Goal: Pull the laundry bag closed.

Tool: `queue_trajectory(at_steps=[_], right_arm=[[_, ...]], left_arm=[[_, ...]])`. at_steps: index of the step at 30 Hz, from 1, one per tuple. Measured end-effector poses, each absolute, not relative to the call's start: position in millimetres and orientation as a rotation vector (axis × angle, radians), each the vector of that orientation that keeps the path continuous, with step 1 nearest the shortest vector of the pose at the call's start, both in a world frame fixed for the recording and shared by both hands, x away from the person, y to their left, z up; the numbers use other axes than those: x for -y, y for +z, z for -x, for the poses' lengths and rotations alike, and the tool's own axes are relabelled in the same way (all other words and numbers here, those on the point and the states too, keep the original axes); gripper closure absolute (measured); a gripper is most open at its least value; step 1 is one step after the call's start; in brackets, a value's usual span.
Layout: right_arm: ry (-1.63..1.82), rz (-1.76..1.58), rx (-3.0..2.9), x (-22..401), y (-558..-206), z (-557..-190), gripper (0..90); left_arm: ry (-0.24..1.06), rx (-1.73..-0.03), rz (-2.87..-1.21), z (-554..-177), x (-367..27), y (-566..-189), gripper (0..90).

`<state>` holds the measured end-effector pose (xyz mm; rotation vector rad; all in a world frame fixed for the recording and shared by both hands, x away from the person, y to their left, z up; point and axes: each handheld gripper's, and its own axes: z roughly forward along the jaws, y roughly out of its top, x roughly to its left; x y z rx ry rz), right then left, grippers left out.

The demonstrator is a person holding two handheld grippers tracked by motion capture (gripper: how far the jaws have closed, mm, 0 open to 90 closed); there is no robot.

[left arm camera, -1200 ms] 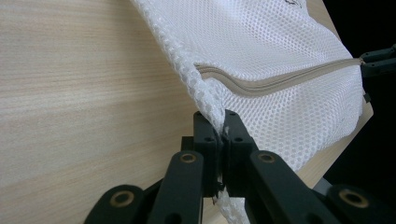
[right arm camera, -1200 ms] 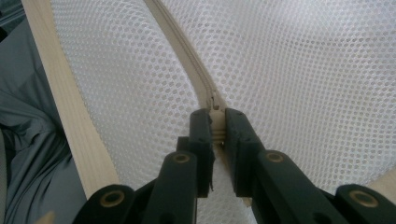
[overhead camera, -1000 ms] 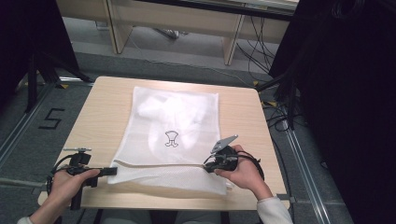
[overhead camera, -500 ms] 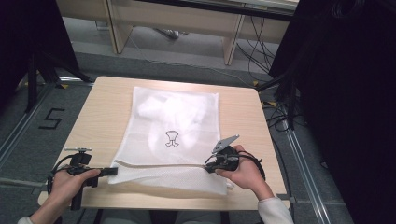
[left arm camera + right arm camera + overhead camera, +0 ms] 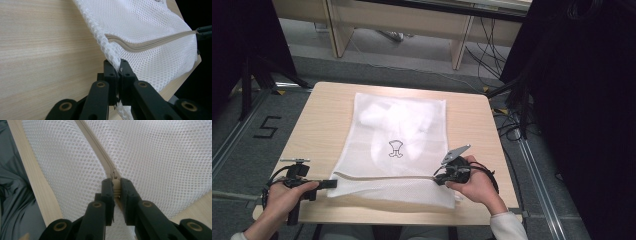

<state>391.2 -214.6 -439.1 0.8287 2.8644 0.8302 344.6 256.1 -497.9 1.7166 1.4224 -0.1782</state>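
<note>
A white mesh bag (image 5: 397, 130) lies flat on the wooden table (image 5: 322, 120), with a white garment and a small dark logo showing through it. A beige zipper (image 5: 382, 177) runs across the bag near the front edge. At the bag's left edge my left gripper (image 5: 329, 183) is shut on the mesh seam (image 5: 113, 60), just below the zipper's end (image 5: 145, 45). At the zipper's right end my right gripper (image 5: 437, 176) is shut on the zipper pull (image 5: 115, 188), and the closed zipper (image 5: 97, 147) stretches away from it across the mesh.
The table's front edge (image 5: 412, 212) lies close under both hands. A floor marking "5" (image 5: 266, 127) is at the left. Cables (image 5: 512, 125) trail on the floor at the right beside a dark curtain (image 5: 582, 100). Pale furniture legs (image 5: 459, 45) stand behind the table.
</note>
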Motion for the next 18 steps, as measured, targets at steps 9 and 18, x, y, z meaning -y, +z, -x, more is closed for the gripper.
queue_trajectory(at_steps=[9,18], right_arm=[[0.849,-0.822,-2.850,222.7,-439.8,-392.2,82.8],[0.850,-0.877,-2.836,230.8,-438.9,-391.6,82.8]], left_arm=[[-0.202,-1.414,-1.713,-345.0,-255.4,-498.0,86.0],[-0.203,-1.413,-1.725,-345.1,-256.6,-498.5,86.0]])
